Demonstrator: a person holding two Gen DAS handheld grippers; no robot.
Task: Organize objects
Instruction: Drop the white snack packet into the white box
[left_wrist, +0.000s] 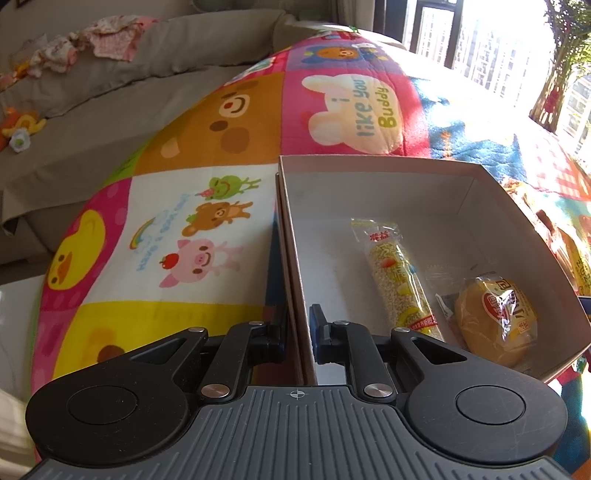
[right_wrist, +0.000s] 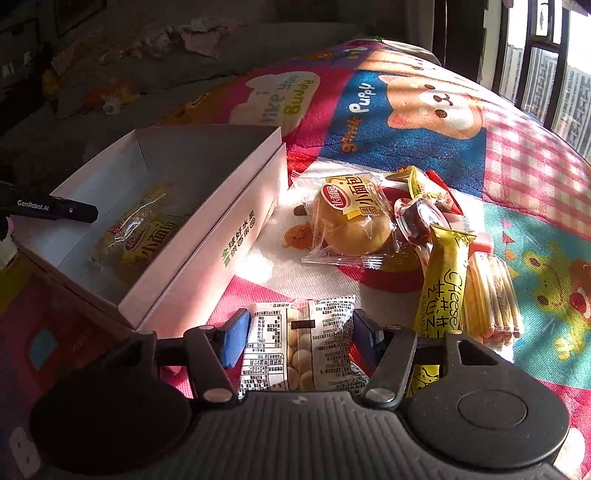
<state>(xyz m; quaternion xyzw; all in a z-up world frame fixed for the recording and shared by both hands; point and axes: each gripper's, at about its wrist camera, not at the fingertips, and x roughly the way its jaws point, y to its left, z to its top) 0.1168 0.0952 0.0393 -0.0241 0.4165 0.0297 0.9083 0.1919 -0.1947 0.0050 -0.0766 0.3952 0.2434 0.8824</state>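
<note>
An open white cardboard box (left_wrist: 373, 184) lies on a cartoon quilt. Inside it are a long cereal bar packet (left_wrist: 400, 277) and a wrapped yellow bun (left_wrist: 495, 317). My left gripper (left_wrist: 298, 330) is shut on the box's left wall, one finger outside and one inside. In the right wrist view the box (right_wrist: 207, 240) sits at the left. My right gripper (right_wrist: 300, 334) is low over the quilt beside it. Both blue pads touch the sides of a white packet of small round biscuits (right_wrist: 299, 343).
A pile of snacks lies right of the box: a wrapped bun (right_wrist: 351, 218), a jelly cup (right_wrist: 421, 221), a yellow cheese stick packet (right_wrist: 443, 280) and a clear pack of stick biscuits (right_wrist: 491, 295). A grey sofa (left_wrist: 92, 122) is behind, and windows (right_wrist: 546, 62) are at the far right.
</note>
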